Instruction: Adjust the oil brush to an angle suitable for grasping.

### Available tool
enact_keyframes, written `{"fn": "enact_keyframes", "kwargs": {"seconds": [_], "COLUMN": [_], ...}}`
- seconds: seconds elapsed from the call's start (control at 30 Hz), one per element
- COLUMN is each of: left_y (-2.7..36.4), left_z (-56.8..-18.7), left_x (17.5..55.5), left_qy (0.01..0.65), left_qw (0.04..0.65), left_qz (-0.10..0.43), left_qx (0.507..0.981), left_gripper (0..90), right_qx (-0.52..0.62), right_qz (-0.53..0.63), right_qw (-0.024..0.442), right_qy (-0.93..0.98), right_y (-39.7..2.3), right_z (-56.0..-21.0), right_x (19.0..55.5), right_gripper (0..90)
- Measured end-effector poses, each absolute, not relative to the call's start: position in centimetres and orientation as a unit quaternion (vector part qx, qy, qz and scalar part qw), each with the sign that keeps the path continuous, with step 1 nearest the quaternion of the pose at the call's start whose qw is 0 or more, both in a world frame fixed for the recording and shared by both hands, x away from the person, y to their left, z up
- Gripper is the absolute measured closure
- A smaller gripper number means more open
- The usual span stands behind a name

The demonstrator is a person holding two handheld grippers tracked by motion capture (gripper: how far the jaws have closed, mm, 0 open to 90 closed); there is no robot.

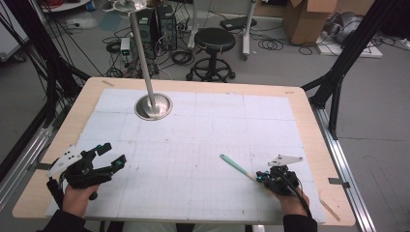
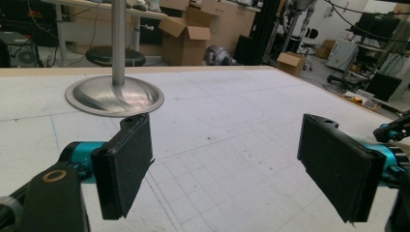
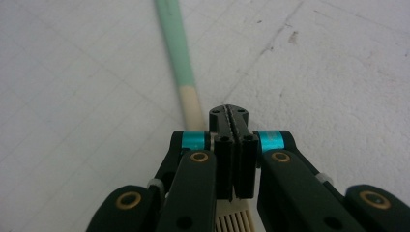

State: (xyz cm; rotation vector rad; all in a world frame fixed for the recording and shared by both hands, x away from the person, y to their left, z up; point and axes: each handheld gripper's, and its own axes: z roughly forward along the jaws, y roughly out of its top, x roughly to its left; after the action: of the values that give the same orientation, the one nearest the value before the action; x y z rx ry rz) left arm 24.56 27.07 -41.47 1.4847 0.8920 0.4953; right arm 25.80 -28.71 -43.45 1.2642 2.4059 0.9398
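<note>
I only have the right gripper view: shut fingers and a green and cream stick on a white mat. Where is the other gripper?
Observer: In the high view, the left gripper sits at the near left corner of the table, far from the stick.
Operator: Are its fingers open?
Observer: Yes. The left gripper view shows its fingers wide apart with nothing between them.
Operator: Anything else on the table?
Observer: A metal pole on a round base stands at the far left of the mat.
</note>
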Motion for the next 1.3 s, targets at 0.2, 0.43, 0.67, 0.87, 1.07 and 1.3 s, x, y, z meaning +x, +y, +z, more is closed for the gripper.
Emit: {"fn": "enact_keyframes", "kwargs": {"seconds": [0.2,0.43,0.67,0.87,1.07,1.3], "left_y": [27.1,27.0,27.0,26.9,26.9,26.9], "left_z": [-41.4,-41.4,-41.4,-41.4,-41.5,-41.4], "left_x": [24.5,24.5,24.5,24.5,24.5,24.6], "left_qy": [0.385,0.38,0.375,0.375,0.374,0.375], "left_qw": [0.623,0.628,0.636,0.636,0.632,0.635], "left_qz": [0.216,0.209,0.205,0.206,0.207,0.206], "left_qx": [0.646,0.646,0.643,0.642,0.646,0.643], "left_gripper": [20.2,20.3,20.3,20.3,20.3,20.3], "right_qx": [0.442,0.425,0.395,0.408,0.413,0.407], "right_qz": [0.386,0.457,0.498,0.525,0.524,0.509], "right_qw": [0.168,0.26,0.298,0.303,0.298,0.29], "right_qy": [0.792,0.737,0.712,0.683,0.683,0.701], "right_y": [-29.6,-30.5,-31.0,-32.4,-32.5,-31.9], "right_z": [-41.8,-39.2,-38.2,-37.7,-37.8,-38.2], "right_x": [24.9,22.4,19.9,18.7,18.9,19.3], "right_gripper": [80.6,32.4,16.4,16.3,16.3,16.2]}}
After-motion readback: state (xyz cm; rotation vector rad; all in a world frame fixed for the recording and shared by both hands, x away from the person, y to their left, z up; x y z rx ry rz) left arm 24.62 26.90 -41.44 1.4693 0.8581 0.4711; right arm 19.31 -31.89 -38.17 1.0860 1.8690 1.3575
